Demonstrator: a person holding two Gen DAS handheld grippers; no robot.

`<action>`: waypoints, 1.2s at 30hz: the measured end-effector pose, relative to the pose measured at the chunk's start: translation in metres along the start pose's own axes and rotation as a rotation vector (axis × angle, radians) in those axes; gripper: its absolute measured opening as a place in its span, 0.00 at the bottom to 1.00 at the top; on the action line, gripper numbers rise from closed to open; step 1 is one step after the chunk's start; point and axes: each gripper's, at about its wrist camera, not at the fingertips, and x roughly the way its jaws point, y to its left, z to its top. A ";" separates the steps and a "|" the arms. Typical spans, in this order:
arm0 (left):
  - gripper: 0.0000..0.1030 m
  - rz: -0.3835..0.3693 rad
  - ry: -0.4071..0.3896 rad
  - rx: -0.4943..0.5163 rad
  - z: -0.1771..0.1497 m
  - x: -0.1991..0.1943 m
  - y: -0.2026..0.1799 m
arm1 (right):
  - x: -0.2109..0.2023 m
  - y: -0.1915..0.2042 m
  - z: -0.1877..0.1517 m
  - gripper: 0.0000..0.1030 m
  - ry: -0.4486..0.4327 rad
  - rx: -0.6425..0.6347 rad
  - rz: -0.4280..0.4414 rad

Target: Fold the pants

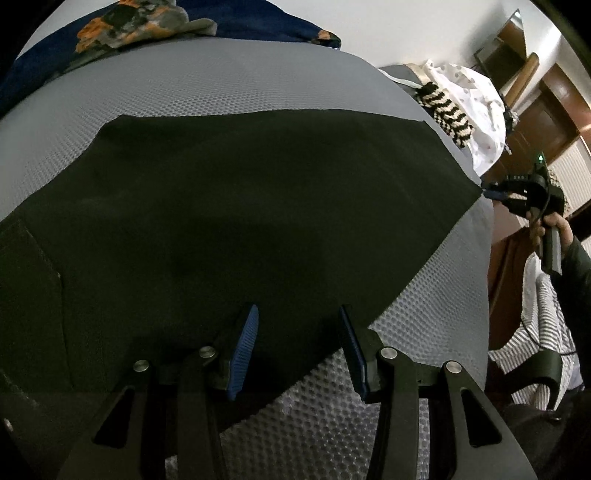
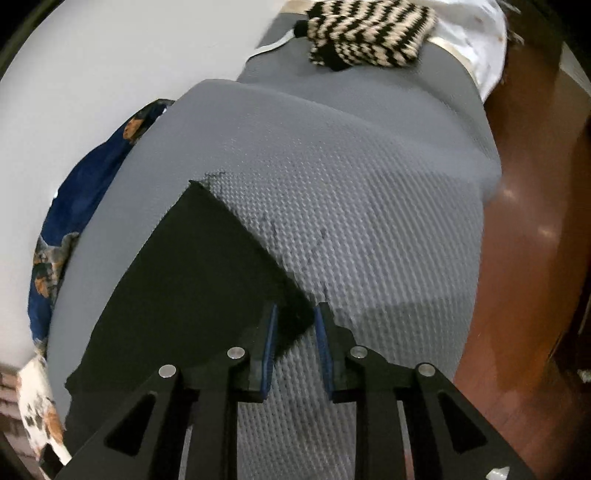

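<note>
Wide grey mattress with a dimpled mesh cover (image 1: 207,85), filling most of both views. Spread flat across it, broad black fabric pants (image 1: 240,206), smooth and dark, one straight edge running along the far side and a pointed corner reaching toward the mattress's right edge in the left wrist view. In the right wrist view, the same pants (image 2: 177,280) as a dark wedge ending in a corner close to the camera. Bunched dark blue cloth with an orange and grey print (image 1: 140,18) at the far edge of the mattress, touching the pale wall. Crumpled white dotted garment (image 1: 476,107) at the far right end, and on the mattress beside it a knitted black-and-cream zigzag piece (image 1: 447,114). Brown wooden furniture (image 1: 554,96) beyond, well apart from the pants. Striped grey-and-white cloth (image 1: 546,332) low at the right.

Left black two-finger gripper with blue ribbed pads (image 1: 299,314): jaws parted, hovering over the near hem of the pants where black fabric meets mesh, nothing pinched between the pads.

Right black gripper of the same build (image 2: 295,312): jaws a narrow gap apart, the corner of the pants lying between the blue pads; no visible press on the cloth, so released rather than clenched. Seen small from the left wrist view (image 1: 496,192), carried by a hand (image 1: 550,225) in a dark sleeve, at the pants' pointed corner.
</note>
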 end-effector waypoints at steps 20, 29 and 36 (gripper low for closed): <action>0.45 0.056 -0.151 -0.062 -0.014 -0.048 0.021 | -0.021 0.054 -0.011 0.15 -0.101 -0.107 -0.127; 0.45 0.228 -0.268 -0.317 -0.025 -0.110 0.125 | 0.001 0.237 -0.039 0.26 0.033 -0.520 0.177; 0.45 0.294 -0.258 -0.446 -0.049 -0.121 0.177 | 0.050 0.403 -0.107 0.32 0.254 -0.848 0.389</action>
